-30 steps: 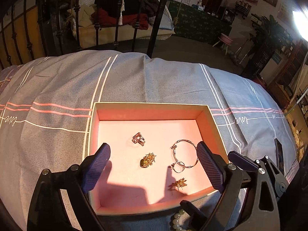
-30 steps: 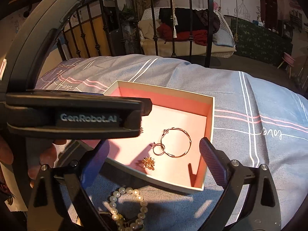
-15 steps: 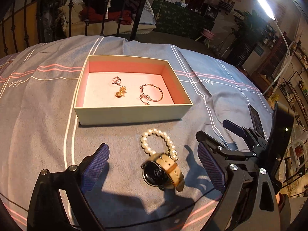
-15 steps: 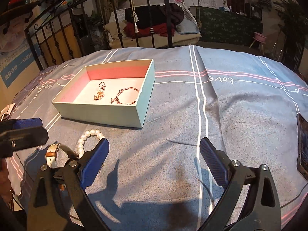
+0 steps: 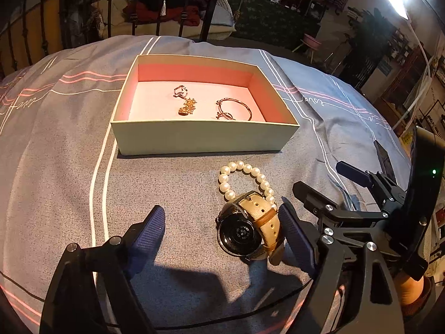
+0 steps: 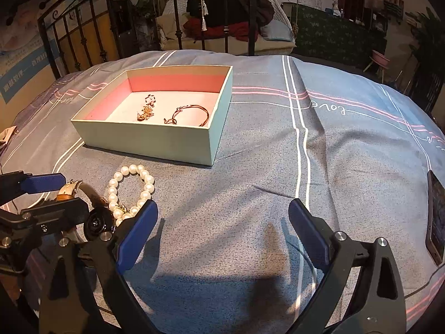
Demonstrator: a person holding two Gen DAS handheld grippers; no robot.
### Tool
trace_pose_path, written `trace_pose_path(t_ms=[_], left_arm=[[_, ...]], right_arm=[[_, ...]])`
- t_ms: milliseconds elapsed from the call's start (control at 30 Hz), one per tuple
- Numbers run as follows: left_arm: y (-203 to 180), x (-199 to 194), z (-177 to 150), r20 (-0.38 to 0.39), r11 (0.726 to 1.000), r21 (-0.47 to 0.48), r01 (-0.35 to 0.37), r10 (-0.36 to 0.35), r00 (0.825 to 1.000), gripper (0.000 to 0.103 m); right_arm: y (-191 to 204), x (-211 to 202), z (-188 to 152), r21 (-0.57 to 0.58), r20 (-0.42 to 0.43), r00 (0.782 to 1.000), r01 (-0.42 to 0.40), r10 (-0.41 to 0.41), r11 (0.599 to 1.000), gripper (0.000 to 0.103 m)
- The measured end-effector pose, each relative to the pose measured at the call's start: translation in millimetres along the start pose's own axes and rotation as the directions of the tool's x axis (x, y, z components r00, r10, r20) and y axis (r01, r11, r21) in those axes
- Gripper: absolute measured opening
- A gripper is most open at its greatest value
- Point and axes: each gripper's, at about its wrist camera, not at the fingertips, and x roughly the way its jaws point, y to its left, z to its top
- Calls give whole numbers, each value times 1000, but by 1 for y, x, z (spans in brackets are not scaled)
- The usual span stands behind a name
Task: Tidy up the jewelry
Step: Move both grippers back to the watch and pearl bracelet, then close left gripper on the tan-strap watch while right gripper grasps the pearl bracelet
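Jewelry lies in two groups on the bed (image 6: 278,153), which is covered by a grey-blue quilt with white and pink stripes. We find an open box (image 5: 204,136) with a pale outer wall and pink lining standing on the quilt; inside it we note a silver ring (image 5: 180,91), a gold charm (image 5: 187,107) just in front of that ring, and a thin bangle (image 5: 235,108) to the right, apart from both. In front of the box, outside it, a pearl bracelet (image 5: 244,179) rests on the quilt, and a wristwatch (image 5: 244,229) with a tan strap lies on its side, case back showing, touching the near end of the pearls. The left claw (image 5: 222,231) is spread wide and holds nothing; the wristwatch sits between its fingers, close against the right-hand finger (image 5: 294,236), though we cannot tell whether the two touch. The right claw (image 6: 222,231) is likewise wide open and empty, held low over bare quilt to the right of the bracelet; its left finger (image 6: 136,233) is near the pearls. A dark phone (image 6: 435,217) lies on the quilt at the far right edge of the right wrist view.
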Motion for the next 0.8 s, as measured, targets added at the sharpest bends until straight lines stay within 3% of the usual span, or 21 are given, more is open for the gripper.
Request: trace_pose_path(t_ms=[133,333,400,500,567,700,800], left_arm=[[10,-6,1,21,1000,1,-25,25,999,75],[38,-12,8,53,988,-39,-148,150,987,72],[45,-10,9,45,990,-43,-134,136,990,71],[44,-7,9,41,993,-31,-112,113,993,71],[42,-3,8,41,989,-19,-147,148,988,71],[38,1,6,48,979,19,-203,202,978,70],[39,8,5,22,980,35,-197,197,980,69]], right_arm=[[10,3,2,-28,-15,999,-52,52,998,94],[22,10,7,-56,-41,996,-82,79,995,94],[24,12,9,-58,-48,995,-88,86,994,93],[28,18,12,-68,-66,993,-100,96,993,86],[30,22,15,-69,-78,992,-107,102,992,77],[32,26,20,-70,-85,991,-112,106,991,74],[34,30,23,-72,-92,990,-115,108,991,62]])
